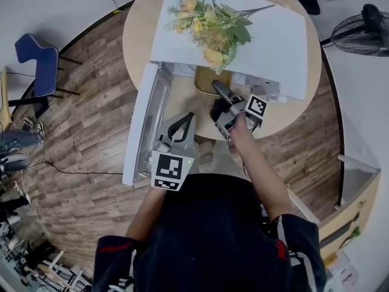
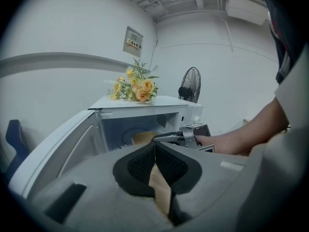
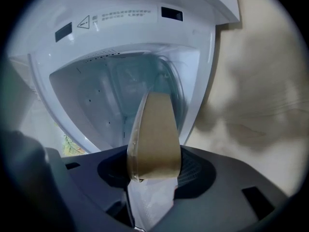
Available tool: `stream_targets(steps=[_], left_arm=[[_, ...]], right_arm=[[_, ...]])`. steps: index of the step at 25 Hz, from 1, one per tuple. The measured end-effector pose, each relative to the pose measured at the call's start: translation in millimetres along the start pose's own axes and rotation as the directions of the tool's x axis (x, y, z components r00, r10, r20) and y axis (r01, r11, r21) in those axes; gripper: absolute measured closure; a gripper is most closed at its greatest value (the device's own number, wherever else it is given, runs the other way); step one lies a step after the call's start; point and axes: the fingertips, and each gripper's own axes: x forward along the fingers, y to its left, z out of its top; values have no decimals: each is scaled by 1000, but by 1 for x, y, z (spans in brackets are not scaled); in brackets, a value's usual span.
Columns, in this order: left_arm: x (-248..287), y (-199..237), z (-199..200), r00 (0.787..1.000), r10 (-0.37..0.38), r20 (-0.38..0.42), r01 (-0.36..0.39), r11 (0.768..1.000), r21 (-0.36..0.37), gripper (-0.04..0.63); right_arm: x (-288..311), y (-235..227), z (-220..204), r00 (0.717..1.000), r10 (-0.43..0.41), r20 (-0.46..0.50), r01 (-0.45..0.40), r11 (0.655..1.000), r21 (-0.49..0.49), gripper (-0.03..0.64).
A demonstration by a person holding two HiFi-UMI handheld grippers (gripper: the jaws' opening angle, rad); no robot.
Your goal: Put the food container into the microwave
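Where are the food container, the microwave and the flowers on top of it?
food container (image 3: pixel 154 134), right gripper view, middle of its brown side.
microwave (image 1: pixel 276 50), head view, bare white top.
flowers (image 1: pixel 209 26), head view, middle of the bunch.

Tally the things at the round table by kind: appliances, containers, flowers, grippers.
microwave: 1
food container: 1
bouquet: 1
grippers: 2, the left gripper and the right gripper
Total: 5
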Motion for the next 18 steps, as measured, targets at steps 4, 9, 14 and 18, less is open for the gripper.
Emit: stream_targets(steps=[4,9,14,18], left_arm=[[0,-2,-4,1000,-1,-4,1,1000,-10,578],[0,-4,-8,1000,0,-7,0,1000,-26,578],[0,-3,-8,1000,0,-6,0,1000,-27,578],[0,-1,-11,1000,0,-9,-1,999,-34,578]], right_arm=[[7,0,8,1000,11,15,-11,1000,-2,405],[16,0,17,999,-13,45,14,1000,-10,402],[23,-7,29,995,-46,85,49,998,-29,396],[26,-8,32,992,-67,107,72,997,-38,391]])
